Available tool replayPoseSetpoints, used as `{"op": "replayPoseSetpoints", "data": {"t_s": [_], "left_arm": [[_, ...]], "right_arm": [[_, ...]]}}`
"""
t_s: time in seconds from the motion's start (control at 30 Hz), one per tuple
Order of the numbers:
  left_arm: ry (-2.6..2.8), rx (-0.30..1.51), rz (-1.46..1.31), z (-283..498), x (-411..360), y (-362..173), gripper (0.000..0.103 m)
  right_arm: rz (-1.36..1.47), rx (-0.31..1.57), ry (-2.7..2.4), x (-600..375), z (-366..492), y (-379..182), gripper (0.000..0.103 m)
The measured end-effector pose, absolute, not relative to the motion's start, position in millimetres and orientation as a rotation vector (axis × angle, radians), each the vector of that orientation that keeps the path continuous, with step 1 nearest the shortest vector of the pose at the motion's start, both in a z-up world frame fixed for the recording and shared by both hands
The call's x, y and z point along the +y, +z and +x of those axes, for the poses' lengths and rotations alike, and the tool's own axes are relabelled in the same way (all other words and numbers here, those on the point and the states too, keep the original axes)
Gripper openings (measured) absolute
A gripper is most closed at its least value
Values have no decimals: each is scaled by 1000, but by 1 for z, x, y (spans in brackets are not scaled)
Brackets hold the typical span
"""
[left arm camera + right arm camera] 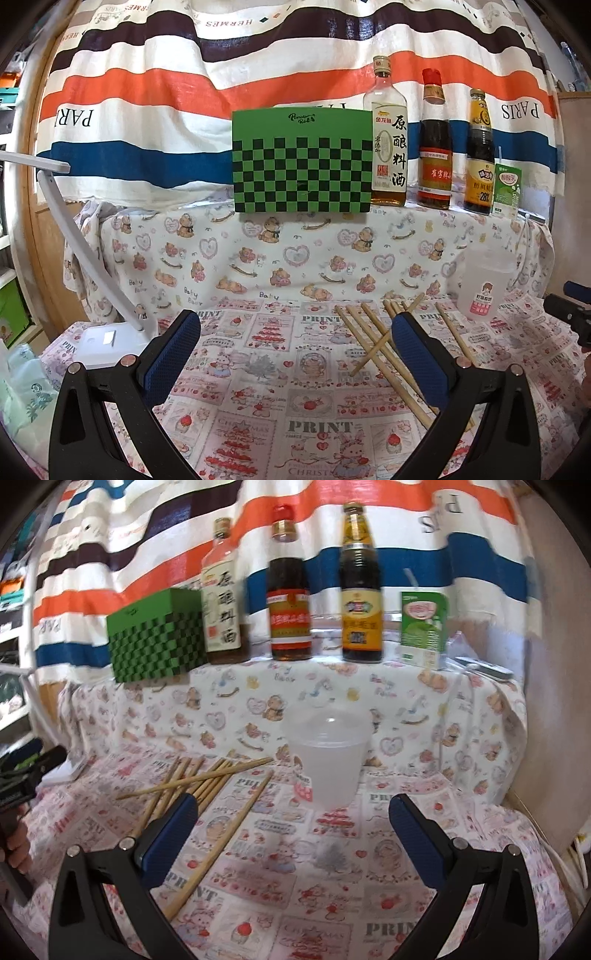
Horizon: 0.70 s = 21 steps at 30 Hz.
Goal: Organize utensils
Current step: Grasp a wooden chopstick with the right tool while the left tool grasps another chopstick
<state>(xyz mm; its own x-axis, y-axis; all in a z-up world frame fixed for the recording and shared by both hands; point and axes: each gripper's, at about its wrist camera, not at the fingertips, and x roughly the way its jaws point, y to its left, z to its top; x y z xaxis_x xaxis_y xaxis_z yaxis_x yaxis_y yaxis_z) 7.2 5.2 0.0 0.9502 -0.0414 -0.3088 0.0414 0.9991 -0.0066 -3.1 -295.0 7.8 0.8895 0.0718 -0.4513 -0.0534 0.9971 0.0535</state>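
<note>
Left hand-held gripper (295, 332) wide open, empty | right hand-held gripper (293, 816) wide open, empty | chopsticks (207, 779) scattered beside cup (328, 768) on surface (258, 387)

1. Both views are evenly and fairly brightly lit by soft, diffuse light; no lamp beam or hard-edged shadow shows on the desk (258, 369).
2. Fisheye distortion is strong; the striped cloth (147, 85) behind bows into arcs, and black vignette fills the corners.
3. The left wrist view is sharp; bottle labels (391, 155) ahead of the left tool (295, 332) read clearly.
4. The right wrist view is softer, smeared as by motion; the bottles (360, 587) beyond the right tool (293, 812) blur at their edges, and print is illegible.
5. The translucent cup (327, 760) looks hazy and low in contrast; colours lean slightly warm and pink.
</note>
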Motion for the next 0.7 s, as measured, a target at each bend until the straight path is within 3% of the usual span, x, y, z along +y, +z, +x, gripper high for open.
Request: {"op": "replayPoseSetpoints", "data": {"t_s": [0.27, 0.43, 0.7], "left_arm": [[8, 297, -39, 3, 12, 0, 103], [9, 306, -44, 0, 18, -1, 103], [-91, 370, -38, 13, 10, 9, 103]], "right_arm": [[114, 434, 30, -300, -8, 10, 103], [133, 531, 32, -303, 6, 17, 100], [147, 726, 184, -280, 31, 39, 43]]}}
